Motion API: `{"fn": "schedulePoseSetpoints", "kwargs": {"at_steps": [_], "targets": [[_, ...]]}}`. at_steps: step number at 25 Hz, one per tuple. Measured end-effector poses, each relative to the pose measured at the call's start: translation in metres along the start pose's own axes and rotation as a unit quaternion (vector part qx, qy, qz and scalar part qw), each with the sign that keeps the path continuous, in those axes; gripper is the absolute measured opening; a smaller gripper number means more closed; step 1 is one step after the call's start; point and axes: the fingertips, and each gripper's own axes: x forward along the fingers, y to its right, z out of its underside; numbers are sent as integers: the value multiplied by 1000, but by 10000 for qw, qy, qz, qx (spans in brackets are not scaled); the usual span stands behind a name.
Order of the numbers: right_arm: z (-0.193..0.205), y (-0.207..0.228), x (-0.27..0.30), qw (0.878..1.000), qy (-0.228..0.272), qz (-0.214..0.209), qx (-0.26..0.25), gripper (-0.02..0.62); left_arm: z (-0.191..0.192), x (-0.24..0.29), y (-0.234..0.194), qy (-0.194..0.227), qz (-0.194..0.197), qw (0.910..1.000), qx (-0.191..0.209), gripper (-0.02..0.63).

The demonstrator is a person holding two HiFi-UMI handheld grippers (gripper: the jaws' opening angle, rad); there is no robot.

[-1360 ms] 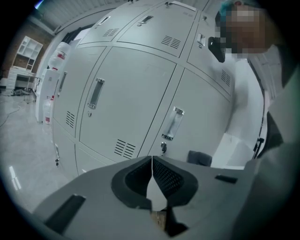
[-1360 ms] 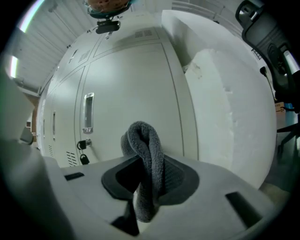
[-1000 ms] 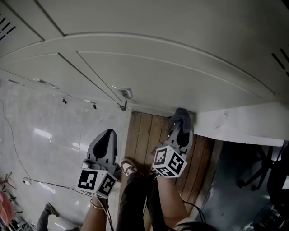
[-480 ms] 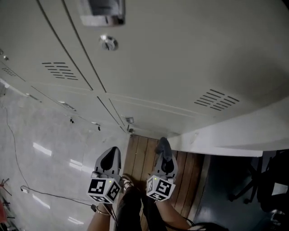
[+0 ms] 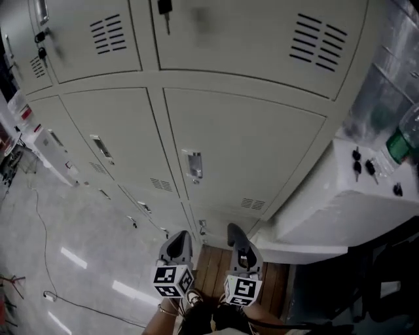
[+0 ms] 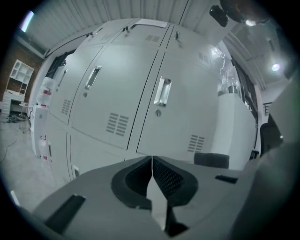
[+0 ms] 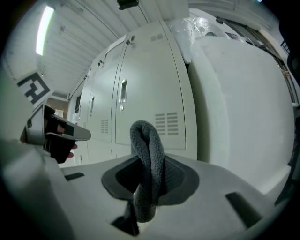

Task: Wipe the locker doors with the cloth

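Note:
Pale grey locker doors (image 5: 242, 150) fill the upper head view, each with a recessed handle (image 5: 193, 165) and vent slots. My right gripper (image 5: 237, 241) is low in the frame, shut on a folded dark grey cloth (image 5: 233, 230). In the right gripper view the cloth (image 7: 146, 136) loops up out of the gripper (image 7: 149, 161), with a locker door (image 7: 154, 89) a short way ahead. My left gripper (image 5: 180, 237) hangs beside it, jaws pressed together on nothing (image 6: 152, 159). It faces the doors (image 6: 173, 112) without touching them.
A white cabinet (image 5: 340, 203) juts out to the right of the lockers, with a green bottle (image 5: 400, 141) on top. Wooden boards (image 5: 206, 262) lie under the grippers. A thin cable (image 5: 39, 216) runs across the shiny floor at left. Keys hang in an upper lock (image 5: 163, 10).
The head view has swung up from the floor to the locker fronts, so both grippers now sit lower and smaller. The cloth stays clamped in the right gripper.

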Motion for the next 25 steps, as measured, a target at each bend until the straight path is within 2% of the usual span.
{"fn": "schedulePoseSetpoints", "kwargs": {"at_steps": [6,11,16,25], "targets": [[-127,3,-21,9993,284,-213,-132,72,-93,-28,23,299,-92,9994,117,11],[-195,8,-28,9984,466,-261,-195,72,-141,-36,26,567,-26,9980,279,11],[-220,11,-24,9983,569,-132,-63,72,-160,-37,19,669,27,9969,416,11],[-227,2,-16,9986,505,-54,-165,64,-167,-33,8,655,78,9971,385,11]]}}
